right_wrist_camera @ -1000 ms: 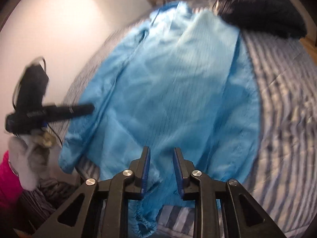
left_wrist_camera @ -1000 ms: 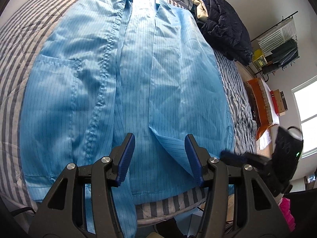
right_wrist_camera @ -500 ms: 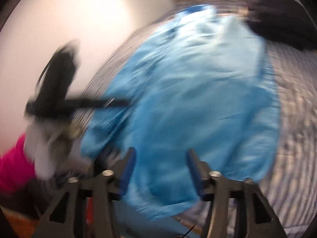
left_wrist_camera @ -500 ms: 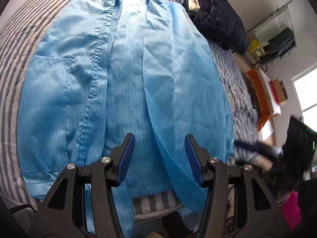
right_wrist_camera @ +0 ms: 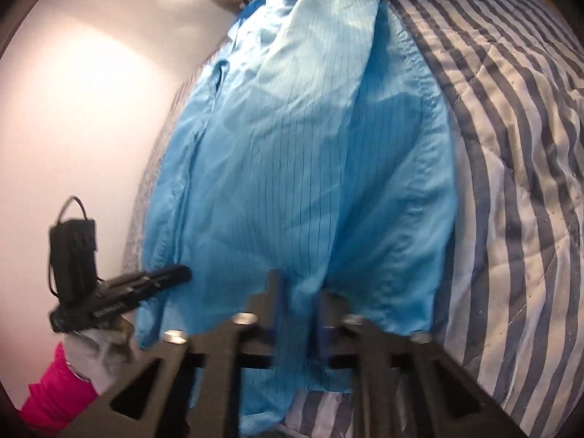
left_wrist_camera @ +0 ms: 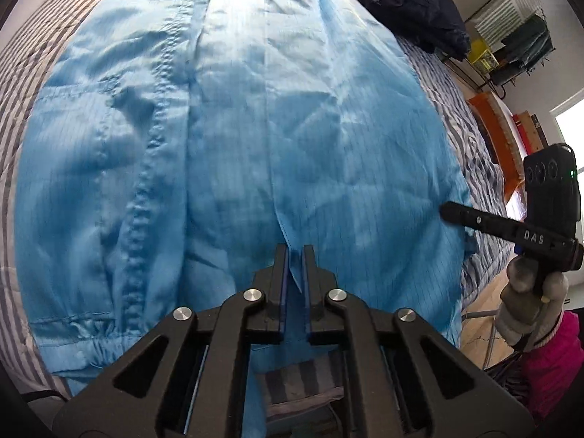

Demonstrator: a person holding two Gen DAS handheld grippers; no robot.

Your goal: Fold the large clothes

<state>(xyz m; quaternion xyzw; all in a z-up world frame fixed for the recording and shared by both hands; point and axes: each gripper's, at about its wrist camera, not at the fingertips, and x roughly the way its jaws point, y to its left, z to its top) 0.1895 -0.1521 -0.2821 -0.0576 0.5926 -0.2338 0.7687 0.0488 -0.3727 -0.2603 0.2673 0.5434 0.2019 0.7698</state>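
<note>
A large light-blue pinstriped coat lies spread face up on a striped bed. My left gripper is shut on the near hem of the coat's front panel edge, the cloth pinched between its blue pads. From the right wrist view this left gripper shows side-on at the coat's near left corner. My right gripper, blurred, is shut on the coat near its hem, with blue cloth running between its fingers. In the left wrist view the right gripper touches the coat's right edge.
A dark navy jacket lies at the bed's far right. Beyond the bed stand a clothes rack and an orange piece of furniture. A white wall runs along the bed's left. A pink sleeve and grey glove hold the right gripper.
Both grippers have gone from open to shut on the coat. The left one sank onto the front panel's hem; the right one swung in to the coat's right edge.
</note>
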